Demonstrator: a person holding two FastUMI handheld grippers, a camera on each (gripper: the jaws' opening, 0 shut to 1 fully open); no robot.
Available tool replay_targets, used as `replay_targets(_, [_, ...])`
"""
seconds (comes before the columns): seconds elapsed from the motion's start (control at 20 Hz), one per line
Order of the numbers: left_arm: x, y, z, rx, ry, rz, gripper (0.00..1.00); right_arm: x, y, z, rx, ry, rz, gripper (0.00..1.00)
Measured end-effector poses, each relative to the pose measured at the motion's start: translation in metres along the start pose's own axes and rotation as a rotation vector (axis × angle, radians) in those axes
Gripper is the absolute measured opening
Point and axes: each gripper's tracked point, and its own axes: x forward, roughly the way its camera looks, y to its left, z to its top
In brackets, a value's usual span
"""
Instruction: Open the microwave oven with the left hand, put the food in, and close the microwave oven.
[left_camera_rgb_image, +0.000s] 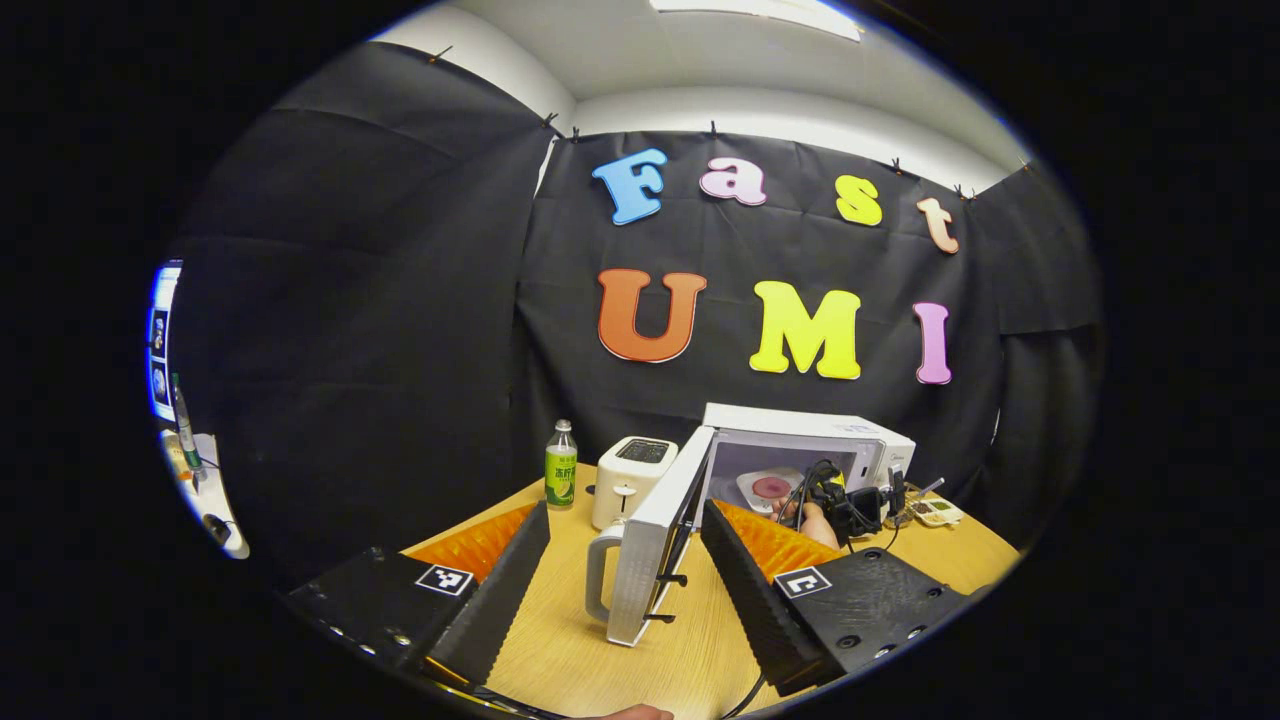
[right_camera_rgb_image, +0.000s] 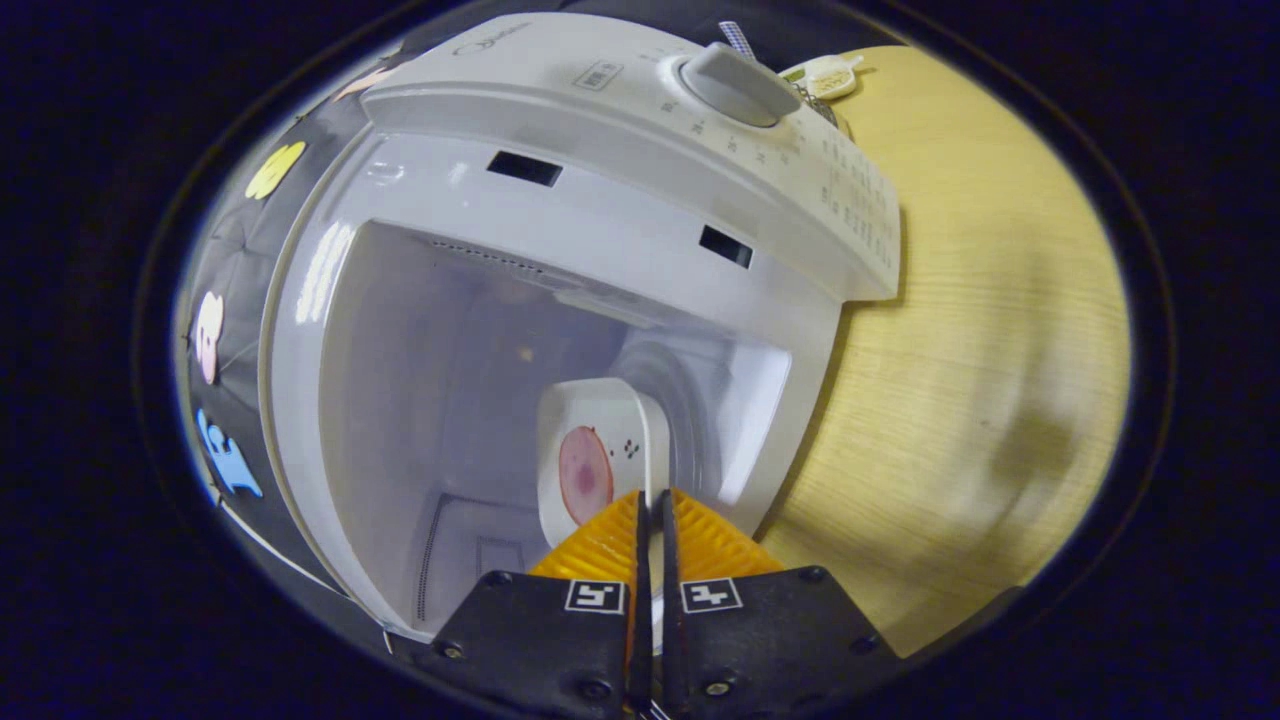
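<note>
The right gripper (right_camera_rgb_image: 652, 510) pinched the plate (right_camera_rgb_image: 598, 455) edge inside the microwave (left_camera_rgb_image: 800, 445) at the table's (left_camera_rgb_image: 560, 650) far edge; release gently, I'd judge; left gripper (left_camera_rgb_image: 625, 560) gaped around the door (left_camera_rgb_image: 655, 535).

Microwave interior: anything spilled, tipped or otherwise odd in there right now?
Nothing stands out. The white plate with its round slice of food sits inside the microwave cavity, with no spill visible. The right gripper has its jaws closed on the plate's edge. The door stands open, between the left gripper's open jaws.
</note>
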Motion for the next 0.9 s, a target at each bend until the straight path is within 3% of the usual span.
replay_targets(0.4, [0.005,0.006,-0.021,-0.020,0.046,0.002,0.93,0.001,0.006,-0.003,-0.040,-0.003,0.063,0.14])
replay_targets(0.45, [0.005,0.006,-0.022,-0.022,0.050,0.002,0.93,0.000,0.005,-0.002,-0.037,-0.006,0.065,0.26])
replay_targets(0.5, [0.005,0.008,-0.023,-0.023,0.052,0.004,0.93,-0.003,0.007,-0.002,-0.036,-0.008,0.076,0.28])
replay_targets(0.55, [0.005,0.009,-0.023,-0.025,0.051,0.006,0.93,-0.005,0.006,-0.002,-0.054,-0.006,0.076,0.37])
replay_targets(0.65, [0.003,0.009,-0.023,-0.033,0.047,0.006,0.93,-0.011,0.007,-0.004,-0.116,-0.002,0.081,0.47])
replay_targets(0.7, [0.001,0.010,-0.022,-0.036,0.045,0.006,0.93,-0.016,0.007,-0.006,-0.133,0.007,0.086,0.39])
replay_targets(0.8, [-0.003,0.013,-0.021,-0.035,0.038,0.012,0.93,-0.026,0.007,-0.010,-0.187,0.016,0.099,0.68])
replay_targets(0.85, [-0.005,0.014,-0.022,-0.033,0.037,0.011,0.93,-0.031,0.008,-0.011,-0.229,0.019,0.109,0.70])
replay_targets(0.9, [-0.008,0.014,-0.023,-0.035,0.035,0.005,0.93,-0.037,0.008,-0.010,-0.274,0.013,0.115,0.86])
